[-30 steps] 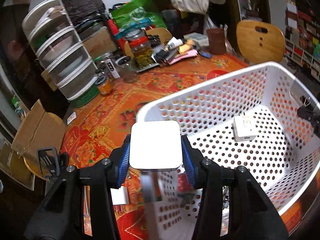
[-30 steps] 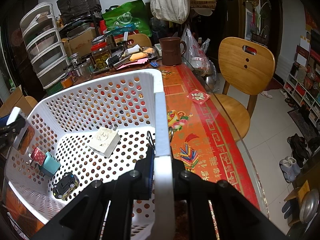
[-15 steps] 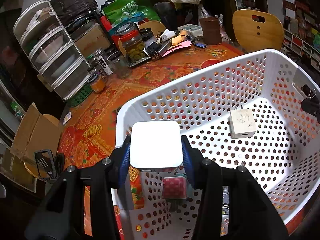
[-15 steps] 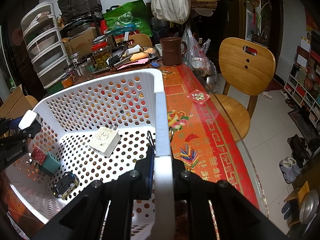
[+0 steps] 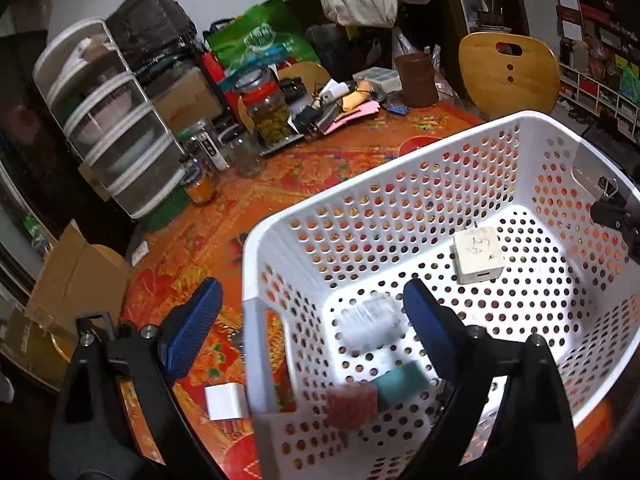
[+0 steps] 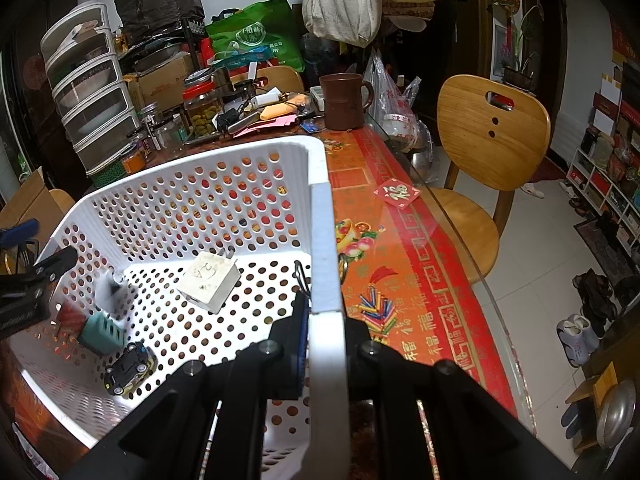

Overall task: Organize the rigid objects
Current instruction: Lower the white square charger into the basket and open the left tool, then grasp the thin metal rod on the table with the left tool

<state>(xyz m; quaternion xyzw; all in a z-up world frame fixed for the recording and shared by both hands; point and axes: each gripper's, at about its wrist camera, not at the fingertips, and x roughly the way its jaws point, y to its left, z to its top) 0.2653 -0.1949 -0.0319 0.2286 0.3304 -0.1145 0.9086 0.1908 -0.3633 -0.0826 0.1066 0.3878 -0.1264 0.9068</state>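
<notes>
With the left claw spread wide, steady the white perforated plastic basket in the right claw's clamp while the blurred white square block settles.

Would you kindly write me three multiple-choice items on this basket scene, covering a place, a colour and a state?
1. Where does the small black-and-yellow toy car lie?
A. on the wooden chair
B. inside the white perforated plastic basket
C. on the tablecloth

2. What colour are the left gripper pads?
A. blue
B. green
C. red

3. What is the right gripper doing?
A. hanging open
B. holding a mug
C. clamping the basket's rim

Answers: 1 B, it rests on the basket floor. 2 A, both pads show blue. 3 C, its jaws close on the white rim.
</notes>
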